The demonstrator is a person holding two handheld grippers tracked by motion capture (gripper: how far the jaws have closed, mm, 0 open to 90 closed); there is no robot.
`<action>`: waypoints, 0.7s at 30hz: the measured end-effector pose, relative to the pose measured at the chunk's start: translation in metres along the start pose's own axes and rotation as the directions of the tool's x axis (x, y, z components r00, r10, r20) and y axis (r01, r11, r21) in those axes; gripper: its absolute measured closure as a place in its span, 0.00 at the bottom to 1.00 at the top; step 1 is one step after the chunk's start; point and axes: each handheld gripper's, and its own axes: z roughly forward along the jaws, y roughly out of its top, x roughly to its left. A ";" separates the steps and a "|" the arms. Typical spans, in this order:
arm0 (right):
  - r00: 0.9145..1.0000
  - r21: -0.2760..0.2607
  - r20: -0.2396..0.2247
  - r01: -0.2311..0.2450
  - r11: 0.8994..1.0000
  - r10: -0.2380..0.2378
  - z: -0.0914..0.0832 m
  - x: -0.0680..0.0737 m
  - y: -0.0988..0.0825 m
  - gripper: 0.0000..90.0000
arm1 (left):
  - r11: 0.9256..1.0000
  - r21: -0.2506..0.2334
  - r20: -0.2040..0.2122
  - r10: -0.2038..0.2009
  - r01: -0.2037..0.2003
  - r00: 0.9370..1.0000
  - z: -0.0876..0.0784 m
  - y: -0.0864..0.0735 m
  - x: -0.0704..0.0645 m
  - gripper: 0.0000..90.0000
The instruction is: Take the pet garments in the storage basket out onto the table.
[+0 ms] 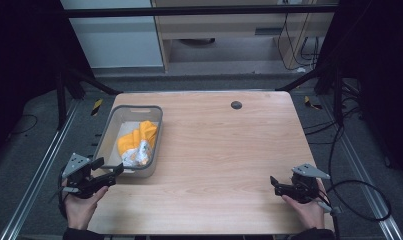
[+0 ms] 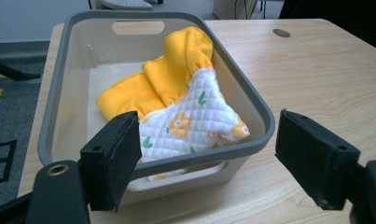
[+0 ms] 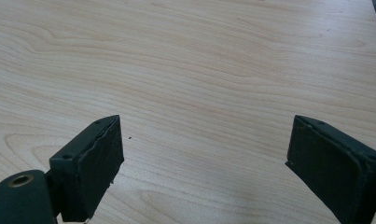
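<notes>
My left gripper [image 1: 109, 172] hangs just before the near end of the bin [image 1: 107, 131], jaws spread wide and holding nothing. The bin is a grey plastic tub, rectangular with rounded corners and a slot handle in each end wall; it sits at the table's [image 1: 229, 150] left edge, its long axis running away from me. Inside lies the cloth [image 2: 181, 102], crumpled, stretched along the bin and leaning on its right wall: plain yellow fabric with a gathered edge towards the far end, white quilted side with orange and green prints towards me. My right gripper [image 1: 276, 186] rests over bare pale wood near the right corner, jaws wide apart, empty
</notes>
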 end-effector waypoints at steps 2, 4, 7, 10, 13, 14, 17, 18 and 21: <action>1.000 0.000 0.004 0.001 1.000 -0.001 0.000 0.000 0.000 0.11 | 1.000 -0.002 0.001 0.005 -0.005 1.000 0.001 0.003 0.000 0.24; 1.000 -0.002 0.003 0.000 1.000 0.000 0.000 0.000 0.000 0.11 | 1.000 -0.001 -0.002 0.011 -0.011 1.000 0.002 0.007 -0.001 0.24; 1.000 -0.003 0.002 0.004 1.000 -0.004 0.000 0.000 0.000 0.12 | 1.000 -0.004 -0.008 0.025 -0.025 1.000 0.005 0.013 -0.002 0.24; 1.000 -0.002 -0.002 0.006 1.000 -0.006 0.000 0.001 0.000 0.12 | 0.999 -0.006 -0.006 0.034 -0.034 0.999 0.008 0.018 -0.004 0.24; 1.000 -0.002 -0.002 0.006 1.000 -0.006 0.000 0.001 0.000 0.12 | 0.999 -0.006 -0.007 0.041 -0.041 0.999 0.012 0.023 -0.006 0.24; 1.000 -0.002 -0.002 0.007 1.000 -0.007 0.000 0.001 0.000 0.12 | 0.999 -0.005 -0.006 0.040 -0.040 0.999 0.013 0.025 -0.006 0.24; 1.000 -0.001 -0.003 0.002 1.000 -0.002 -0.001 0.001 0.001 0.12 | 0.999 -0.009 -0.007 0.039 -0.039 0.999 0.015 0.029 -0.005 0.24; 1.000 -0.001 -0.003 0.002 1.000 -0.002 -0.001 0.001 0.001 0.12 | 0.999 -0.011 -0.007 0.037 -0.037 0.999 0.016 0.031 -0.005 0.24; 1.000 -0.002 0.000 0.008 1.000 -0.008 0.000 0.001 0.000 0.12 | 0.999 -0.014 -0.005 0.038 -0.038 0.999 0.019 0.035 -0.005 0.24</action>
